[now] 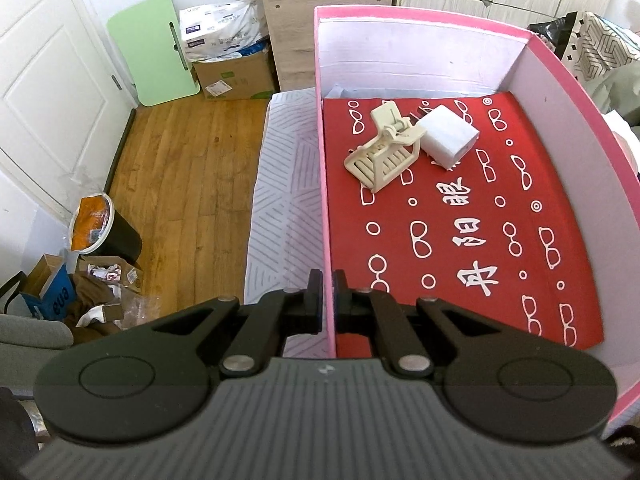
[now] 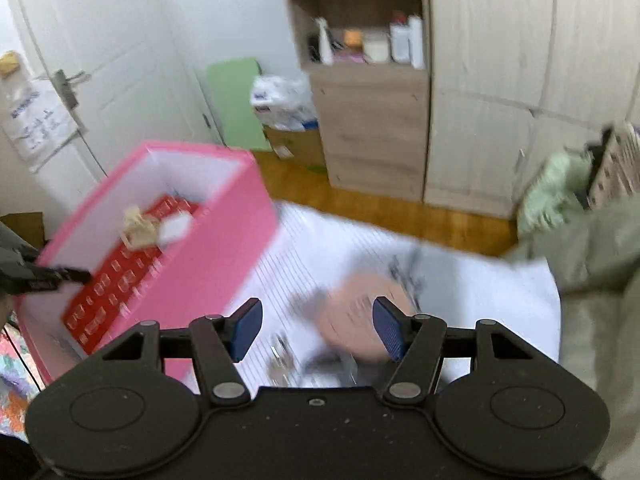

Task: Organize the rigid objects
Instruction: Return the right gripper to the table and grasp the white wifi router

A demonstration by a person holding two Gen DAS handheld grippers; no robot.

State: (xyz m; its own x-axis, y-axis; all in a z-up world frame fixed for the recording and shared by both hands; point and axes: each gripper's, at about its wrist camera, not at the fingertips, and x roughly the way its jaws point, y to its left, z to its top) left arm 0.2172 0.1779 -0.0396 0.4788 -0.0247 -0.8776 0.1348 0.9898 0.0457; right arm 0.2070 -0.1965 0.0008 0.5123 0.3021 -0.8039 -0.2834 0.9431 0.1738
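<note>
**Left tongs clamped on the box wall, right tongs open over the sheet**

Box first: we see a large pink cardboard box (image 1: 536, 92) with white inner walls and a red liner printed with white spectacles and characters. It rests on a bed under a white sheet with grey line patterns (image 1: 280, 184). In its far part lie a beige plastic spring clip (image 1: 386, 146) and a white cube-shaped plug adapter (image 1: 448, 140), the two touching each other.

Our left tongs (image 1: 328, 300) are closed tight on the box's left wall, one finger outside it and one inside, the thin pink edge pinched between the pads.

Our right tongs (image 2: 318, 330) stand well open with nothing between the blue pads (image 2: 248, 328). In the heavily blurred right wrist view they hang above the sheet, to the right of the pink box. Below them lies a round salmon-pink object (image 2: 360, 320), too smeared for us to name, with some small dark and shiny items beside it that we cannot make out. The pads do not touch it.

A grey-green sleeve (image 2: 592, 272) fills the right edge of that view.
</note>
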